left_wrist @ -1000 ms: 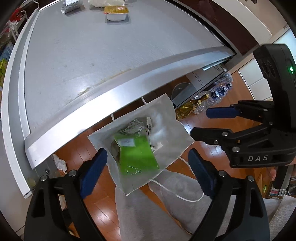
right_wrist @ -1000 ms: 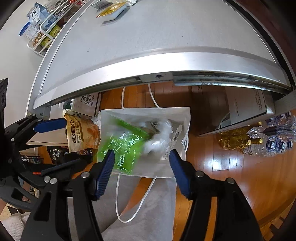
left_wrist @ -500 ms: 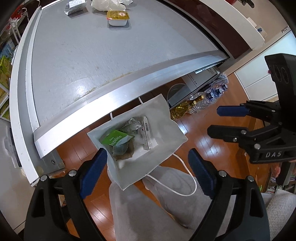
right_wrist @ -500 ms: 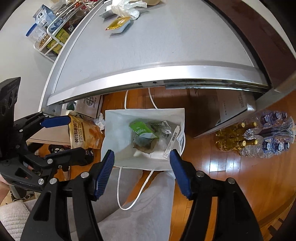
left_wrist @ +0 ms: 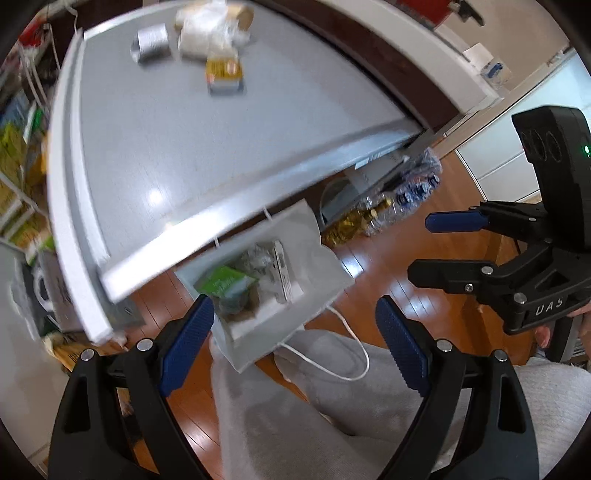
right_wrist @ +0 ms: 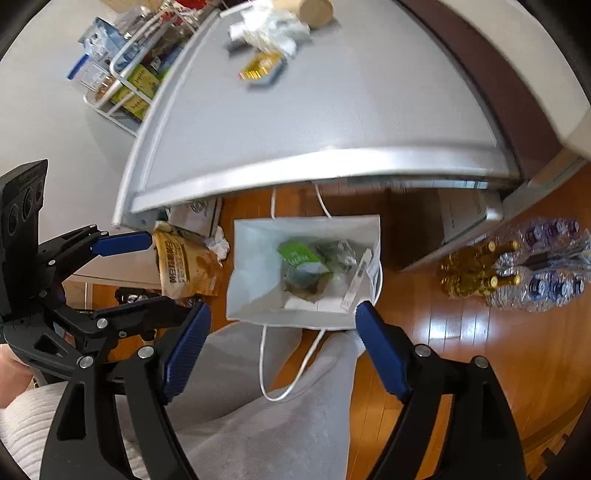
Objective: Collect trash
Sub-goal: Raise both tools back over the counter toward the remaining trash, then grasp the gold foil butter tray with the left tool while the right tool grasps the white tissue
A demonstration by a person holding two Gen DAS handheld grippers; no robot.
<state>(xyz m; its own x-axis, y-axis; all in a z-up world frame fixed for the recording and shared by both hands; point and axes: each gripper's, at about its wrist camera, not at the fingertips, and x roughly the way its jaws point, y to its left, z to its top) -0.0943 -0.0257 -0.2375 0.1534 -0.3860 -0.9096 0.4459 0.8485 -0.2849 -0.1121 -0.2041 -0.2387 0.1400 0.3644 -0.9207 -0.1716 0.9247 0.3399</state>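
Wooden floor (right_wrist: 461, 332) under white bag (right_wrist: 255, 258) with green packet (right_wrist: 295, 253) inside

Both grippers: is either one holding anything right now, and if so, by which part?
Nothing is held. The left gripper stands open and empty; the right gripper is opening with nothing between its jaws. The green packet lies in the white bag.

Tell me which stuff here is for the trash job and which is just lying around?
For the job:
white paper bag
green packet inside it
yellow-lidded tray on the table
crumpled plastic

Just lying about:
bottles on the floor
orange snack bag
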